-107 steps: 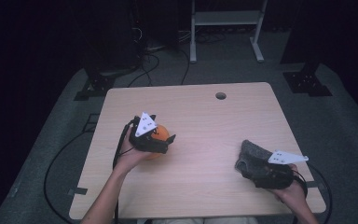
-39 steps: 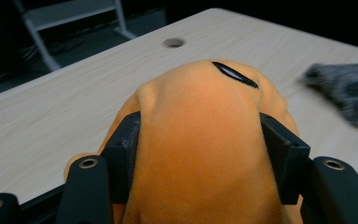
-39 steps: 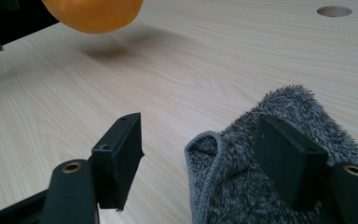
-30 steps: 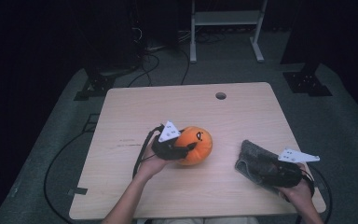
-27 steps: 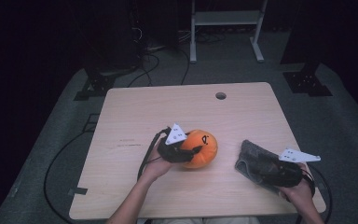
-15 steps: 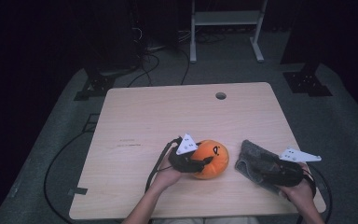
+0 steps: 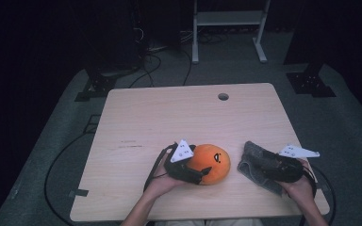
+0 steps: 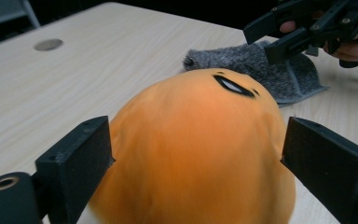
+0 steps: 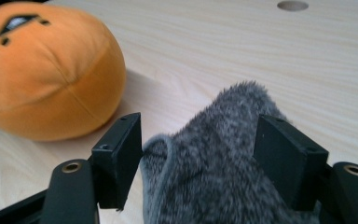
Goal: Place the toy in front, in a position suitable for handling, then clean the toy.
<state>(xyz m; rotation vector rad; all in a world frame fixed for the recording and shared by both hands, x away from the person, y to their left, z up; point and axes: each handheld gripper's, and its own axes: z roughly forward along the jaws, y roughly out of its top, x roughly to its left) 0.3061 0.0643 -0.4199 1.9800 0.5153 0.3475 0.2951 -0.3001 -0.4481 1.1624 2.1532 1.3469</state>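
High view gives me the wooden table [image 7: 169,117] with both hands in at the near edge: my left gripper [image 7: 195,173] sits just left of centre around the orange plush ball [image 7: 212,162], and my right gripper [image 7: 268,170] is over at the near right on the grey furry cloth [image 7: 254,165]. The ball rests on the table, near the cloth but apart from it, its stitched black eye facing up. In the left gripper view I see the left gripper [image 8: 196,163] with its jaws spread wide on either side of the ball [image 8: 196,149]; they have just been opening, and the pads now stand at the ball's flanks without squeezing it, so the plush sits between them, let go. In the right gripper view the right gripper [image 9: 198,158] has the cloth [image 9: 209,177] bunched up between its jaws; both pads are at the fabric, but I can't tell whether they are actually pressing on it. The ball [image 9: 42,70] lies beyond, to the upper left, well short of the round cable hole [image 9: 292,5].
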